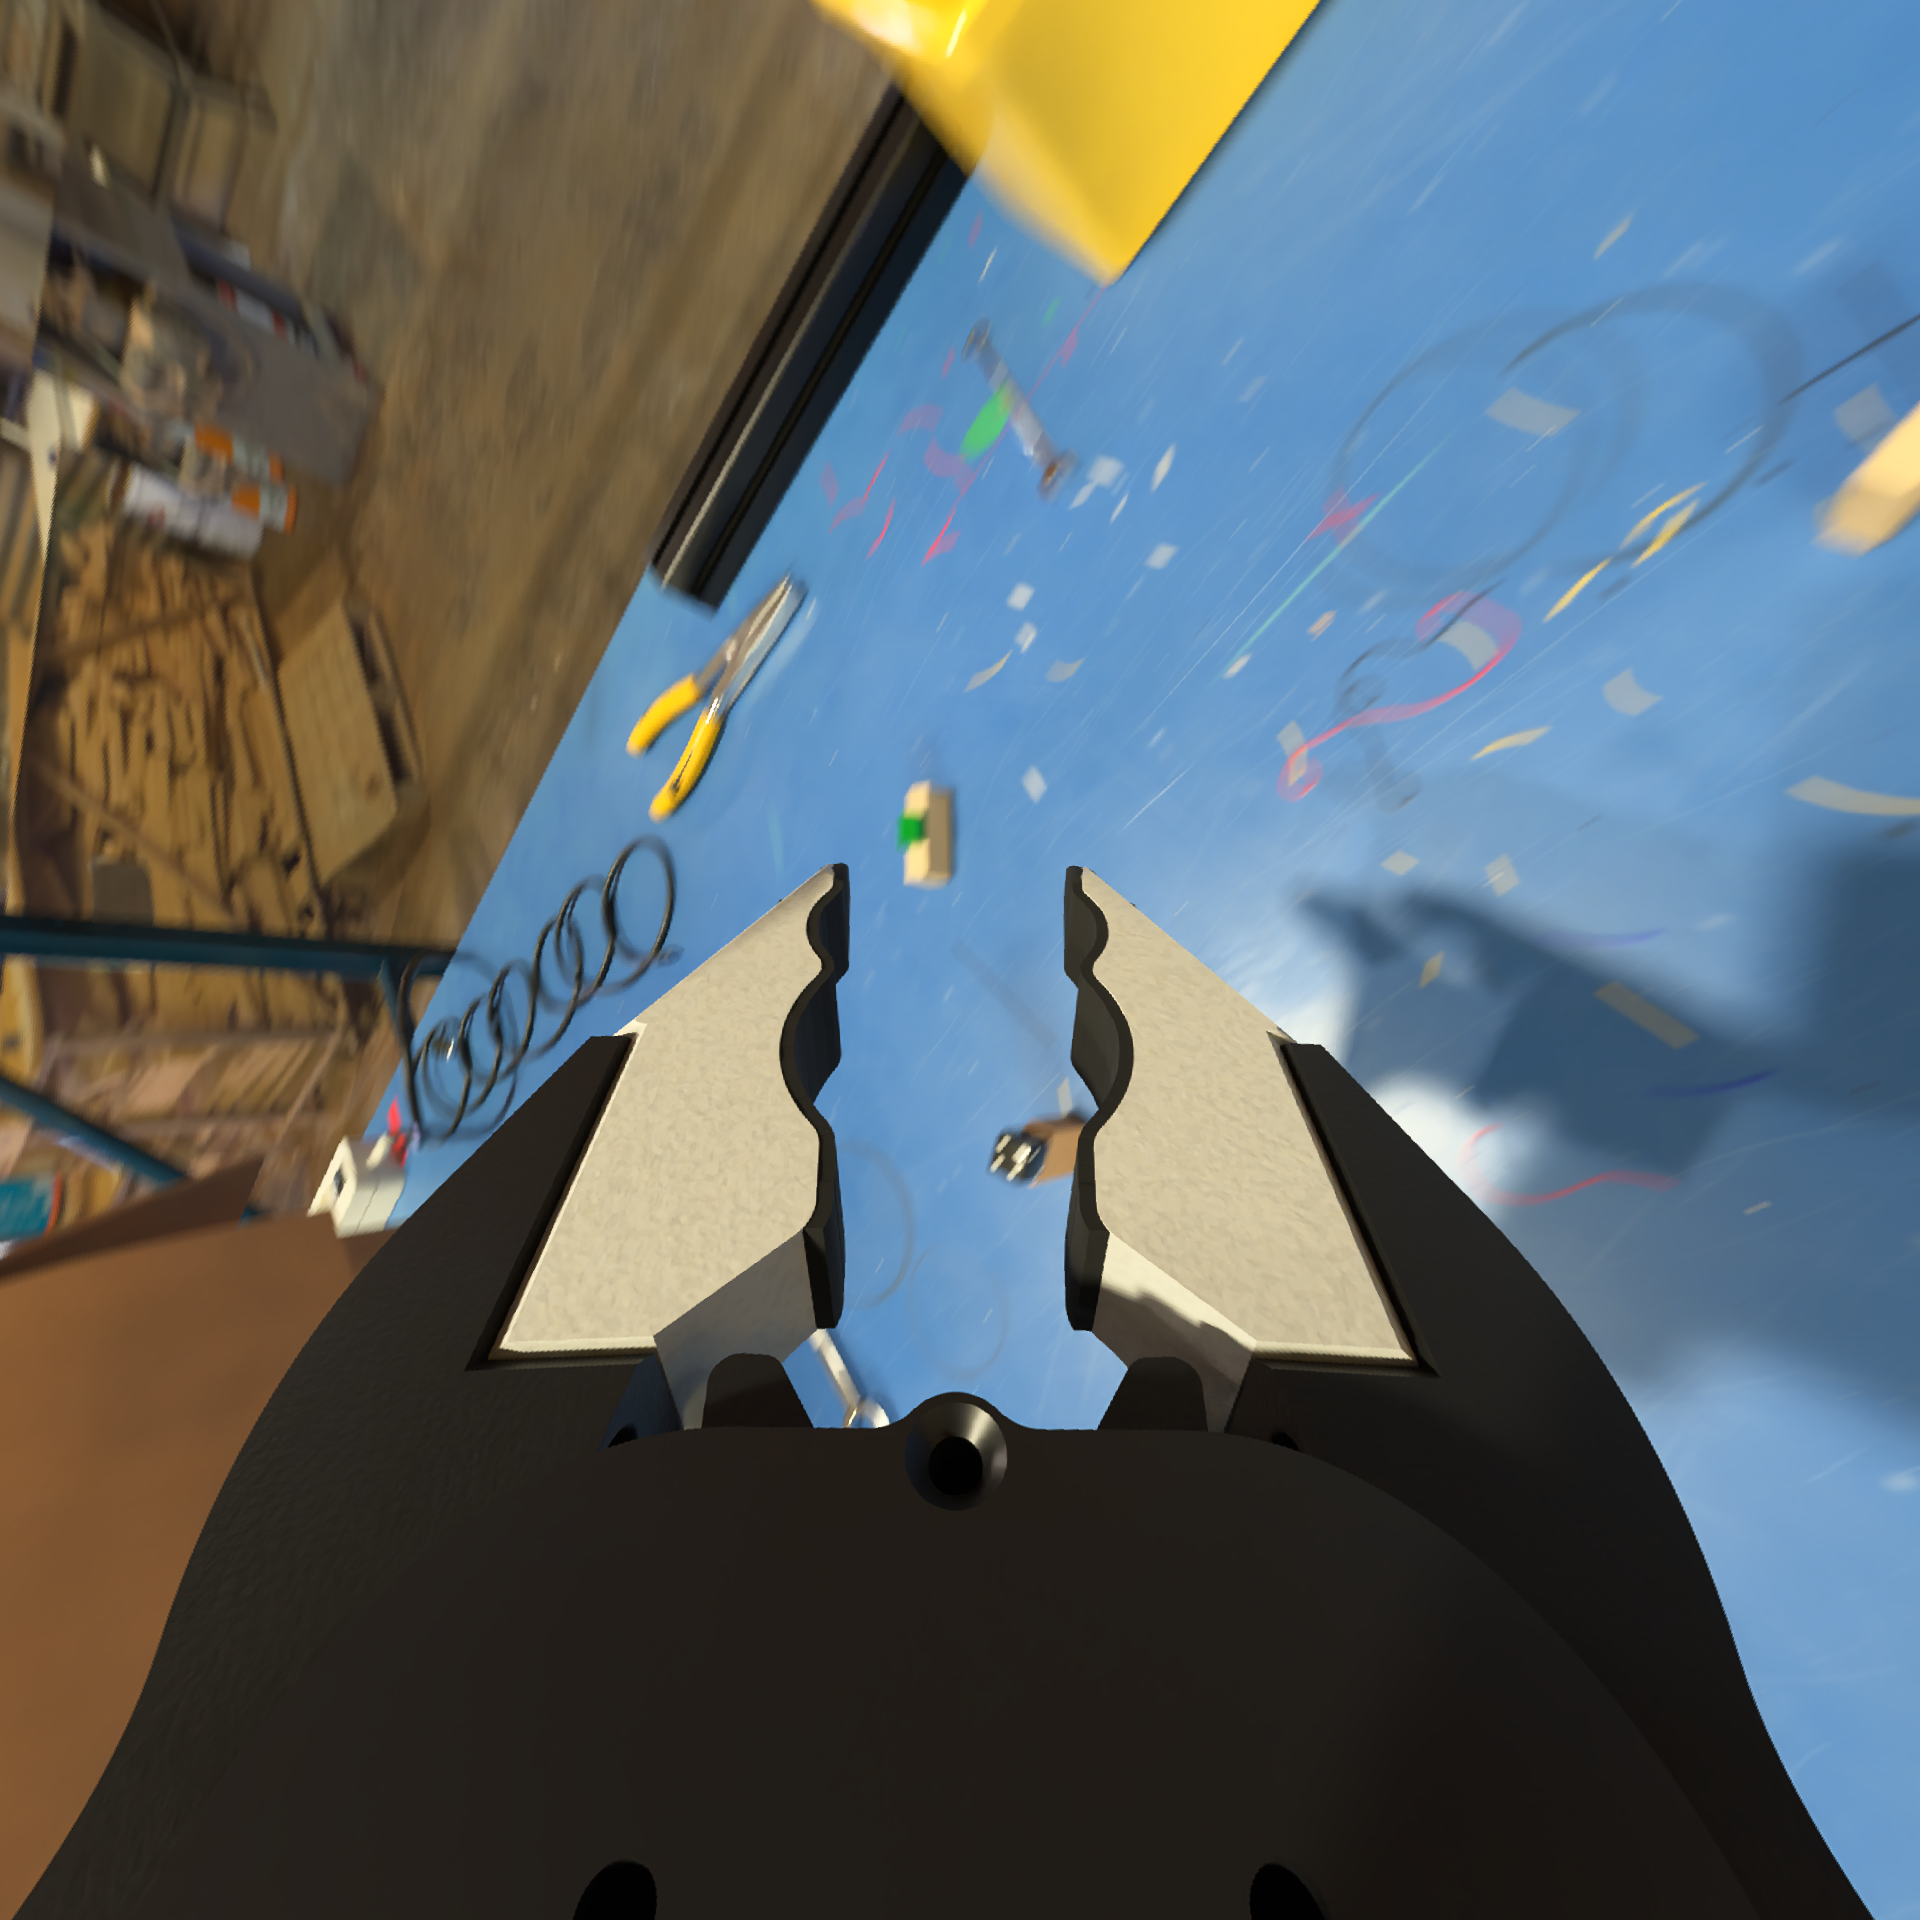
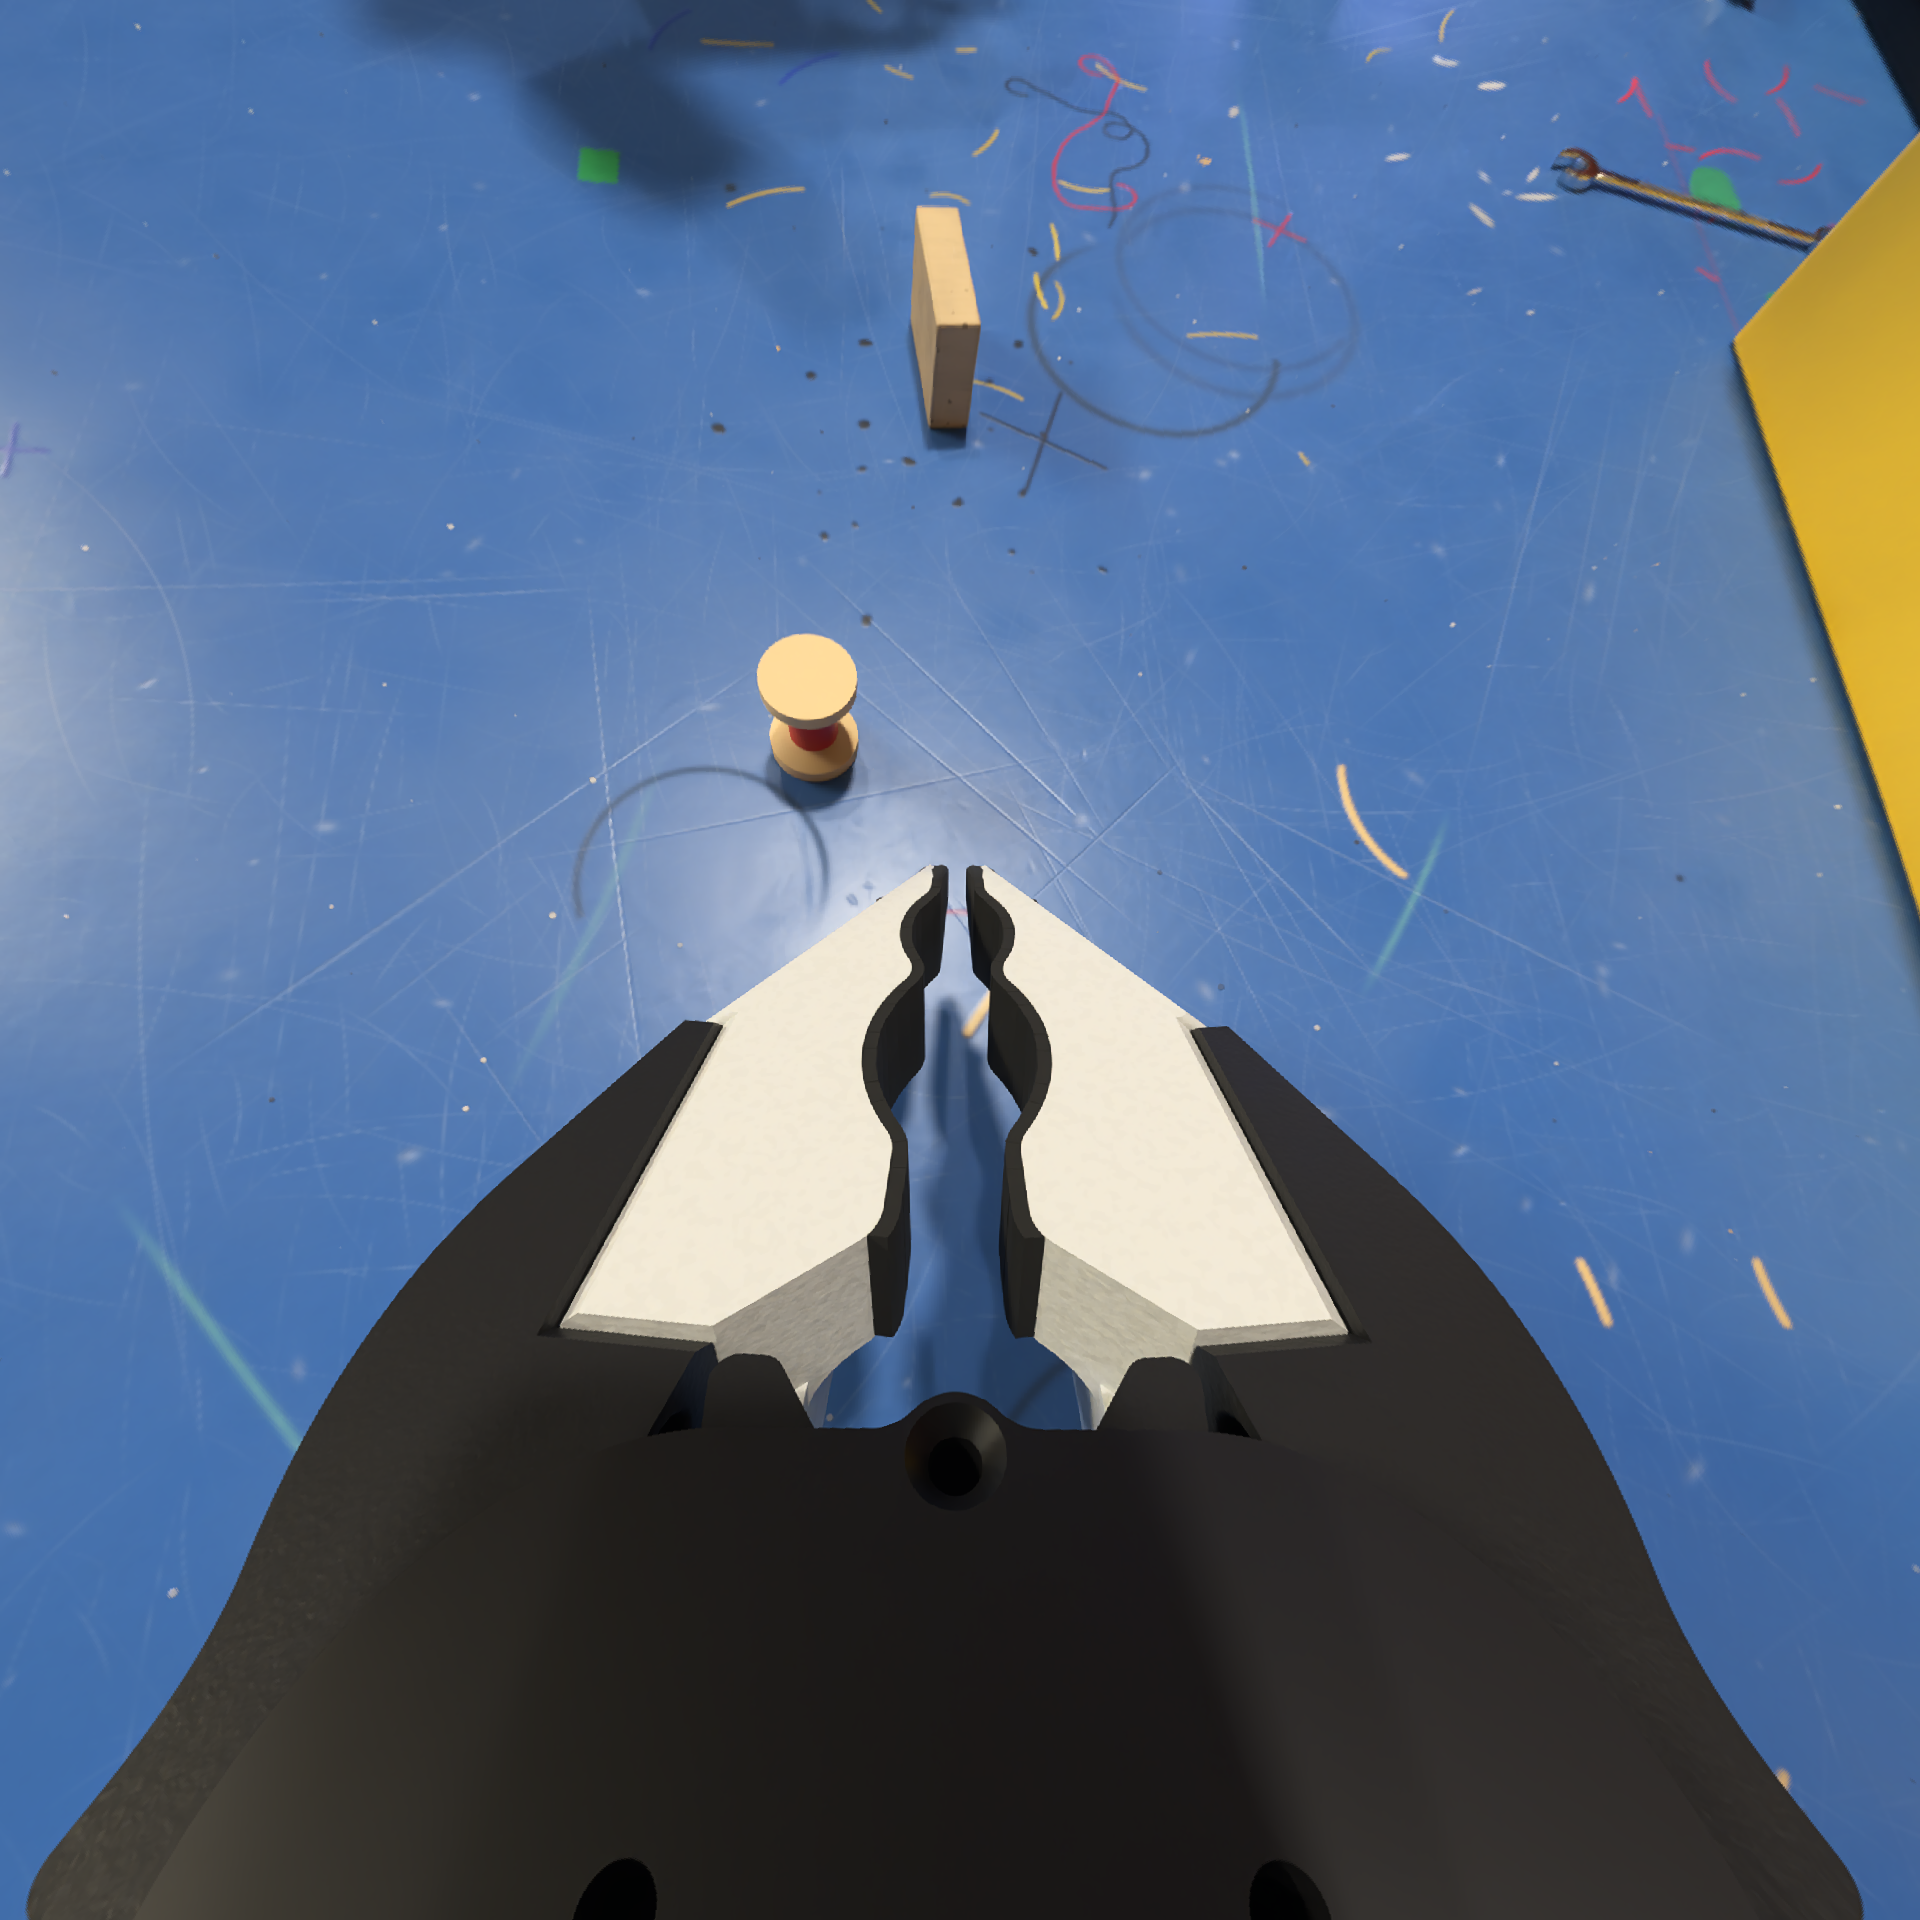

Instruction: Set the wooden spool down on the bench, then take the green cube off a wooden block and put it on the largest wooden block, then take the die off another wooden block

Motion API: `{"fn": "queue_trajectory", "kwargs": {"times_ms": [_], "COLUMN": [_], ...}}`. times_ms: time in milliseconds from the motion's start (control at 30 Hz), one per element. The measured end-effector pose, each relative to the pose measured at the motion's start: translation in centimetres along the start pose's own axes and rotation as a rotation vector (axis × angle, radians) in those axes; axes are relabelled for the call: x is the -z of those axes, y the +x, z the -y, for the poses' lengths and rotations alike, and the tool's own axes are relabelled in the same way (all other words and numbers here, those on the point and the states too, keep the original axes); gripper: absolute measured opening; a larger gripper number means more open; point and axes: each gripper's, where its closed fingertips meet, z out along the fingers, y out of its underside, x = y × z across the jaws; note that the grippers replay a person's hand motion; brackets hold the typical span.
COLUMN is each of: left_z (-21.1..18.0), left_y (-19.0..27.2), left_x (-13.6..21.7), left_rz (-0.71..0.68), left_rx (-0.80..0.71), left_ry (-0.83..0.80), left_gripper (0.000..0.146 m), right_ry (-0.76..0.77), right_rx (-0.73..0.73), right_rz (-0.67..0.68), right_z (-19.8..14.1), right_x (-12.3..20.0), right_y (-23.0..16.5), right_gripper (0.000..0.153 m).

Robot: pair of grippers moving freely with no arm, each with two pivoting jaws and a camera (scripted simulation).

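In the left wrist view my left gripper (image 1: 956, 883) is open and empty, high above the blue bench (image 1: 1247, 727). Just beyond its fingertips a small green cube (image 1: 912, 829) sits on a small wooden block (image 1: 930, 857). A dark die (image 1: 1010, 1155) sits against another small wooden block (image 1: 1060, 1143), partly hidden by my right-hand finger. A bigger wooden block (image 1: 1875, 499) shows at the right edge. In the right wrist view my right gripper (image 2: 956, 878) is shut and empty. The wooden spool (image 2: 810, 712) with a red core stands upright on the bench, ahead and slightly left. The tall wooden block (image 2: 943, 317) stands farther off.
A yellow box (image 1: 1039, 125) stands at the bench's far side; it also shows in the right wrist view (image 2: 1849, 468). Yellow-handled pliers (image 1: 717, 686), a coiled black cable (image 1: 540, 997) and a wrench (image 2: 1683, 197) lie on the bench. A brown cardboard panel (image 1: 156, 1455) is at the lower left.
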Motion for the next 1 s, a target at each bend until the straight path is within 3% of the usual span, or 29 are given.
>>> {"fn": "queue_trajectory", "kwargs": {"times_ms": [267, 367, 467, 567, 667, 833, 1000], "left_z": [-8.6, -9.3, -11.0, -12.3, -13.6, -14.1, -11.6], "left_y": [-4.3, -4.5, -4.9, -3.5, -3.3, -0.3, 0.0], "left_x": [-6.0, -8.8, -10.8, -11.4, -11.6, -11.4, -12.2], "left_rz": [-0.086, -0.165, -0.239, -0.400, -0.411, -0.567, -0.551], "left_rx": [0.098, 0.092, 0.049, 0.061, -0.011, -0.068, -0.108], "left_ry": [-0.313, -0.341, -0.469, -0.556, -0.637, -0.650, -0.491], "left_gripper": [0.029, 0.030, 0.035, 0.038, 0.040, 0.044, 0.043], "right_ry": [-0.003, -0.012, 0.005, 0.005, -0.005, 0.000, 0.041], "right_rx": [0.006, 0.005, -0.008, -0.014, -0.010, -0.012, -0.026], "right_rz": [0.038, 0.038, 0.043, 0.036, 0.040, 0.064, 0.058], "right_z": [-0.9, -1.5, -1.6, -1.9, -2.3, -2.7, -2.5], "right_x": [-1.0, -1.0, -0.7, -0.5, -0.6, -0.7, -0.4], "right_y": [-0.4, -0.2, 0.0, 0.1, 0.0, -0.1, 0.3], "right_gripper": [0.003, 0.003, 0.003, 0.003, 0.003, 0.003, 0.002]}}
